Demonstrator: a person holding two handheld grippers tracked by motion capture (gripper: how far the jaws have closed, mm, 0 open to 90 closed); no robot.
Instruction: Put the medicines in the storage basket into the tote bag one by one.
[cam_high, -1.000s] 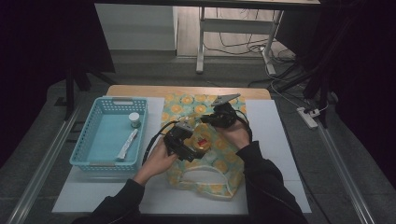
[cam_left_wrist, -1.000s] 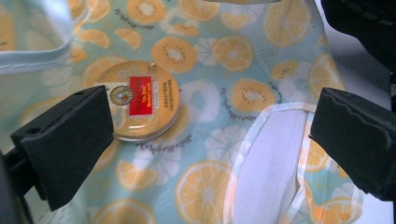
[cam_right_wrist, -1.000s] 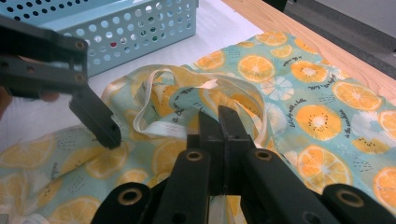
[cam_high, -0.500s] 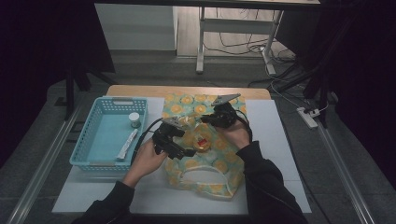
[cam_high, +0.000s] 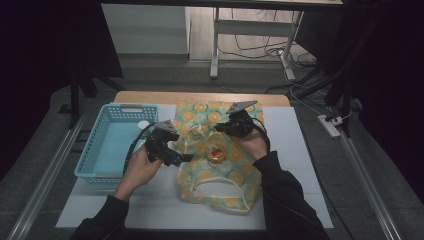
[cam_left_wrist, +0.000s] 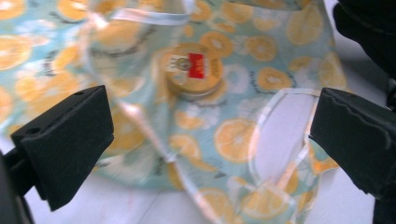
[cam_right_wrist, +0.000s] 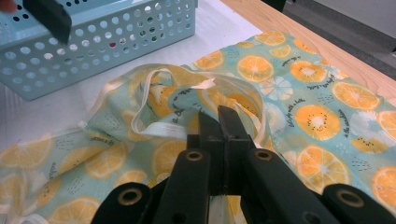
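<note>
From the high view, we see the bag (cam_high: 220, 172) lying on the white surface (cam_high: 300, 165), printed with orange slices, with a blue basket (cam_high: 107, 145) to its left. A small round tin (cam_high: 216, 154) rests on the bag's cloth near the middle. Our left tongs (cam_high: 181, 157) hover at the bag's left edge, and our right tongs (cam_high: 224, 129) sit at its far part, over a raised fold. We judge that the step in hand is loading the tin into the bag: the right side lifts the mouth while the left one is free.

In the left gripper view, the tongs (cam_left_wrist: 210, 135) stand wide apart with nothing between them, looking down at the tin (cam_left_wrist: 195, 69) and a looped handle (cam_left_wrist: 275, 135). The next move likely calls for closing on the tin squarely, since it is low and flat.

In the right gripper view, the tongs (cam_right_wrist: 218, 122) are pressed together, pinching the bag's hem (cam_right_wrist: 159, 127), which stands up as a loop. The basket (cam_right_wrist: 98, 44) lies beyond. We cannot tell how much cloth is caught, nor read the tin's label; the basket's contents are too small to name.
</note>
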